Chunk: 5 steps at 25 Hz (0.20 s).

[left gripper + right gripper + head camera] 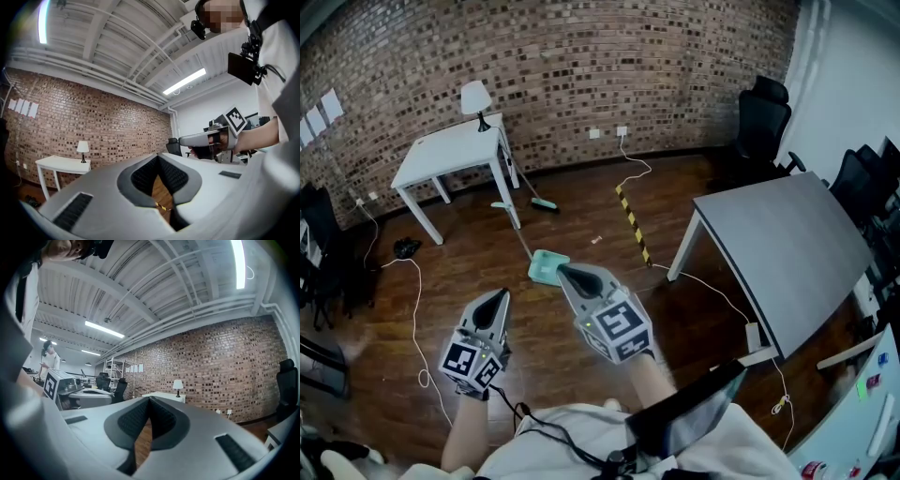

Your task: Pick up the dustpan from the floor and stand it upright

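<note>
Out on the wooden floor [581,216], ahead of me and well below both grippers, the teal dustpan [547,267] is lying flat. It is sitting toward the brick-wall edge of the floor, short of the near leg of the white table [450,150]. Its long handle [519,234] is running away from me, from the pan up toward that table, so the pan end is pointing my way. In the head view the pan is showing just past the tip of my right gripper [562,269], while my left gripper [503,293] is hanging off to the left and further back, so I am judging the right one the nearer. Both are pointing level instead of down at the floor, so I am reckoning a reach downward has to come first. Both pairs of jaws are sitting fully closed, pad against pad, gripping nothing and touching nothing.
</note>
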Tool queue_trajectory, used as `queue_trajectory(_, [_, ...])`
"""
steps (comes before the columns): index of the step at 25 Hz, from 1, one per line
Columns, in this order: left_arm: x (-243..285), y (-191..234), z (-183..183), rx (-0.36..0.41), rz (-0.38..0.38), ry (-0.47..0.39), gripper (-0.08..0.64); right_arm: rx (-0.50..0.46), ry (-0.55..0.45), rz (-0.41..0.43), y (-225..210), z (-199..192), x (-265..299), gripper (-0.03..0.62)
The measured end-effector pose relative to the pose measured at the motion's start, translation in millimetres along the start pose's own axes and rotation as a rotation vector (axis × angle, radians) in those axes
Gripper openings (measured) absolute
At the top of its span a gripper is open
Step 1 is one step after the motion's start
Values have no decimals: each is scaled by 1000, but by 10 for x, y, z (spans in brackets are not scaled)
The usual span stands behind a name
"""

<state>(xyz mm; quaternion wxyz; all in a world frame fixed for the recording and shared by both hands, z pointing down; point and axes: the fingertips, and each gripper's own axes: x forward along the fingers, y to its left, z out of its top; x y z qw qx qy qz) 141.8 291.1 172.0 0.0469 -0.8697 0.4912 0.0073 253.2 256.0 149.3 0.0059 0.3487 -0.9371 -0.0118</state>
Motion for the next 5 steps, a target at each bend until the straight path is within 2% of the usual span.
queue_trajectory(5, [48,124,73,6,13,-29,6,-35,-22,1,-53,113,84,-17])
